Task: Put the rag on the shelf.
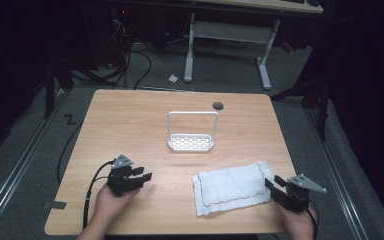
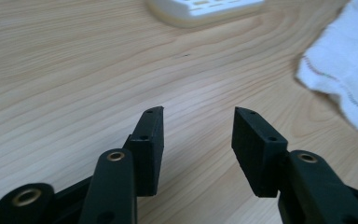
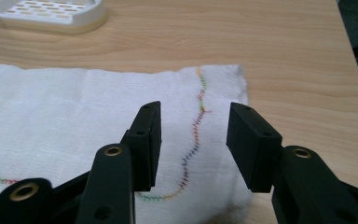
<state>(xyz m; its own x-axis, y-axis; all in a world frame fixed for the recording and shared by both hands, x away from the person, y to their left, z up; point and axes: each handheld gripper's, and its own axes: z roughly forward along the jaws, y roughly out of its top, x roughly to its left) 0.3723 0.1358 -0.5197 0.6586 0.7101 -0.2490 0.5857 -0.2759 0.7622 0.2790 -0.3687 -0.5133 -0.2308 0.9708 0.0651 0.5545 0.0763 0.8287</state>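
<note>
One cloth [image 1: 231,187] lies flat on the table [image 1: 130,120], a white one with a wavy coloured stitch line near its edges. Everything else I place from it. One white rack [image 1: 191,131] with a tall loop handle stands beyond the cloth, toward the table's middle, well apart from it. I hold two claws. My right claw [image 1: 275,187] sits at the cloth's right end, jaws spread wide and hanging over the fabric; in the right gripper view the stitch line runs through the gap between them, and nothing is pinched, though I cannot tell whether the tips brush the cloth. My left claw [image 1: 144,174] is off the cloth's left end, near it, over bare wood, jaws spread and empty.
</note>
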